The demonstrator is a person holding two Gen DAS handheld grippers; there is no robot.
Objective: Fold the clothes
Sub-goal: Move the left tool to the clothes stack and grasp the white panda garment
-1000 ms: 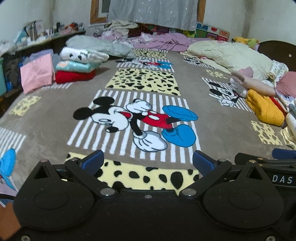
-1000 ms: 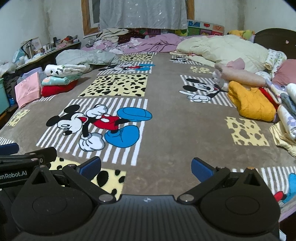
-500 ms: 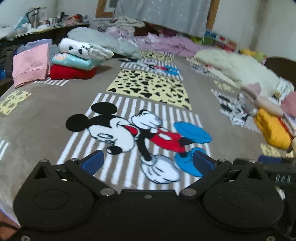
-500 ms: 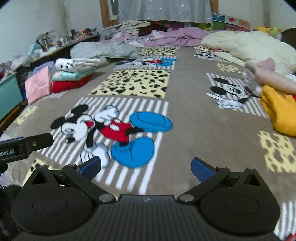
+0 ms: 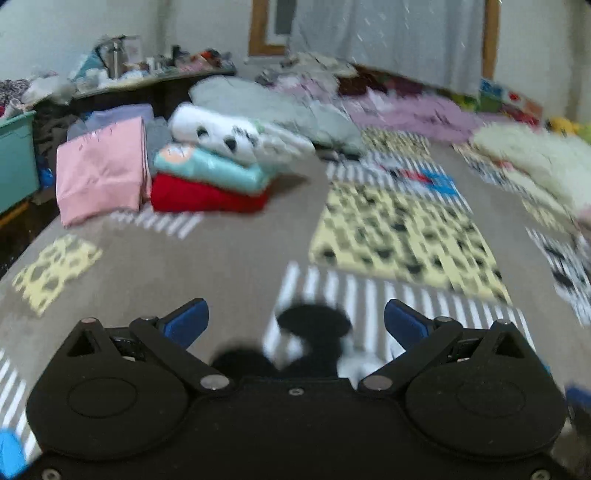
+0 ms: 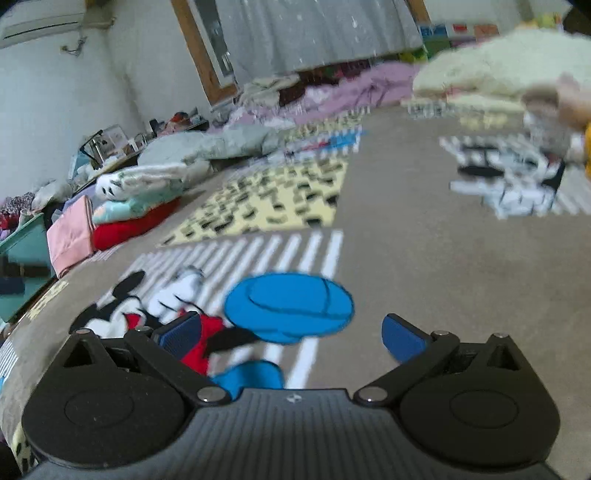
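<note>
Blue-padded fingers stand wide apart on both tools, each empty above a bed spread with a grey-brown cartoon-print blanket. Nearest the lens, the left tool hangs over a blurred black-eared mouse figure on white stripes, its jaws spread with nothing between them. The right tool is likewise open over the same blanket, above the figure's blue shoes and red shorts; that view is tilted and smeared by motion.

Beyond the stripes lies a yellow panel with black spots, seen in both views. At far left sits the folded clothing: a stack of a red garment at the bottom, a pale turquoise one on it, and a white one with black marks on top. Just left of the stack, touching it, a folded pink garment lies near the bed's edge. The right-wrist view shows the same stack and pink piece at its left.

Farther off, a grey quilt and lilac bedding are heaped against the wall, a cream quilt lies at far right, and a grey curtain hangs behind. A cluttered worktop runs along the left wall, and a teal bin stands beside the bed.
</note>
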